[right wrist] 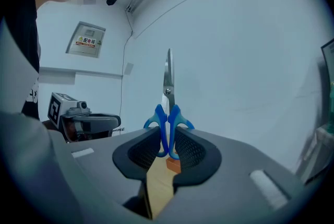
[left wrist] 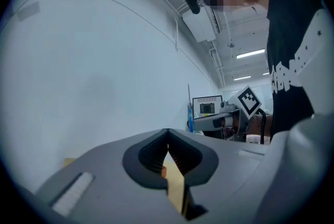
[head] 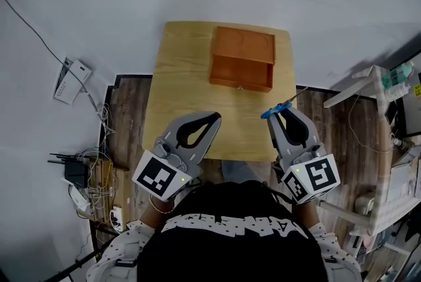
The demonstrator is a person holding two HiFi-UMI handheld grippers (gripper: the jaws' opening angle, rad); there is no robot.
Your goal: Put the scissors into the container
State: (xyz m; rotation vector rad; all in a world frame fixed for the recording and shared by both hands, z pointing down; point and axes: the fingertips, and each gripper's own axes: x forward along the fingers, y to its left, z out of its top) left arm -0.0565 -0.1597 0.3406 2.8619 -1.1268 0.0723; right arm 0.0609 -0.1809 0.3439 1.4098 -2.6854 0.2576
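Note:
The scissors (head: pixel 273 110) have blue handles and closed steel blades. My right gripper (head: pixel 281 111) is shut on the handles over the near right part of the wooden table (head: pixel 176 83). In the right gripper view the scissors (right wrist: pixel 168 113) stand upright between the pads, blades pointing up. The container (head: pixel 242 57), an orange-brown wooden box, sits at the table's far side, apart from both grippers; a sliver of it shows as the container (right wrist: pixel 173 164) below the handles. My left gripper (head: pixel 215 118) hovers over the near left part of the table, shut and empty, its tips meeting in the left gripper (left wrist: pixel 167 134).
The small table stands against a white wall. Cables and a router (head: pixel 72 175) lie on the floor at the left. A white frame with bottles (head: pixel 385 87) stands at the right. The person's dark shirt (head: pixel 230 235) fills the bottom of the head view.

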